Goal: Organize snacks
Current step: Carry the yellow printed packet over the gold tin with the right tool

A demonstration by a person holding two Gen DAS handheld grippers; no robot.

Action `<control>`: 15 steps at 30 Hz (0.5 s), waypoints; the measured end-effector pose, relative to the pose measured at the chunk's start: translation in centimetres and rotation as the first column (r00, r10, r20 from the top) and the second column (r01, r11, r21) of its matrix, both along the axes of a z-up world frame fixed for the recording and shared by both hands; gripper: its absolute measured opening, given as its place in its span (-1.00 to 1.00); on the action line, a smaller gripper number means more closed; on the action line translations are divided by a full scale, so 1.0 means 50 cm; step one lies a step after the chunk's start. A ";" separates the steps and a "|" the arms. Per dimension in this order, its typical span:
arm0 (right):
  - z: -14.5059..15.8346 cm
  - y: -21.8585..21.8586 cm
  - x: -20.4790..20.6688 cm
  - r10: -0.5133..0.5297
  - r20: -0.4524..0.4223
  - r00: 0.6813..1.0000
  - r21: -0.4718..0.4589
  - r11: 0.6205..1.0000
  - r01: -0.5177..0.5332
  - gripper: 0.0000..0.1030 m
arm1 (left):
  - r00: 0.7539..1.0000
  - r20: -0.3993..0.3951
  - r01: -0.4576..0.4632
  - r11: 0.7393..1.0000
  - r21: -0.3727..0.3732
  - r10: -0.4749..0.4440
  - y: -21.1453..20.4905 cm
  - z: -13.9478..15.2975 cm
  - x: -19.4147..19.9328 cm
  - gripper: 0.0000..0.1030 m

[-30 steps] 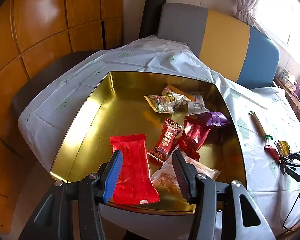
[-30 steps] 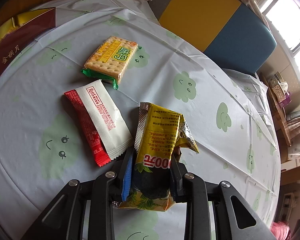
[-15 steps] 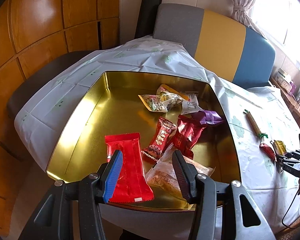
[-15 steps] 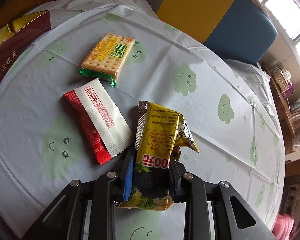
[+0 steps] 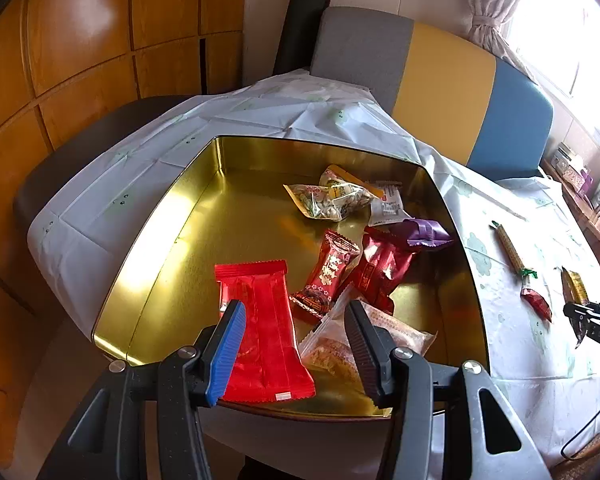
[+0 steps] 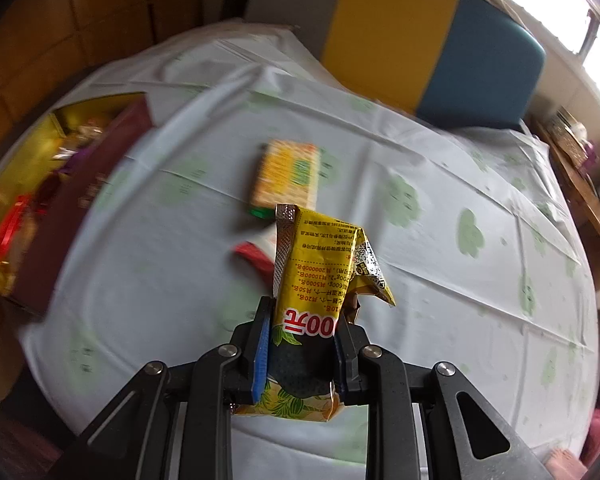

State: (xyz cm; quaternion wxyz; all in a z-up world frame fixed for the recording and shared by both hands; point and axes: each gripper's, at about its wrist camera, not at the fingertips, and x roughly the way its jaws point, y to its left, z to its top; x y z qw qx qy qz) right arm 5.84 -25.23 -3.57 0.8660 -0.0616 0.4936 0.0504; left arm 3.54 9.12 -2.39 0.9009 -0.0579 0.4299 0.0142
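Yellow snack packet [image 6: 320, 264] clamped in right gripper [image 6: 300, 354], now lifted clear of the tablecloth [image 6: 440, 280]; left gripper [image 5: 296, 344] held partly open, empty, over gold tin [image 5: 172, 216]. Transfer likely next.

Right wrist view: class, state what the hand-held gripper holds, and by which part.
The right hand-held gripper clamps the yellow snack packet near its lower end, pads pressing its two sides.
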 end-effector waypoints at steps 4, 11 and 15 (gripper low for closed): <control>0.022 0.079 -0.017 0.080 0.026 0.996 0.053 0.995 -0.082 -0.51 | 1.000 0.003 -0.003 1.000 -0.001 0.003 0.003 0.001 0.000 0.01; 0.073 0.212 -0.013 0.207 0.073 0.976 0.156 0.964 -0.216 -0.50 | 1.000 0.017 -0.017 1.000 0.002 0.017 0.008 0.007 -0.003 0.01; 0.098 0.302 0.004 0.267 0.102 0.958 0.182 0.942 -0.282 -0.50 | 0.999 0.026 -0.034 0.999 0.003 0.034 0.017 0.011 -0.005 0.01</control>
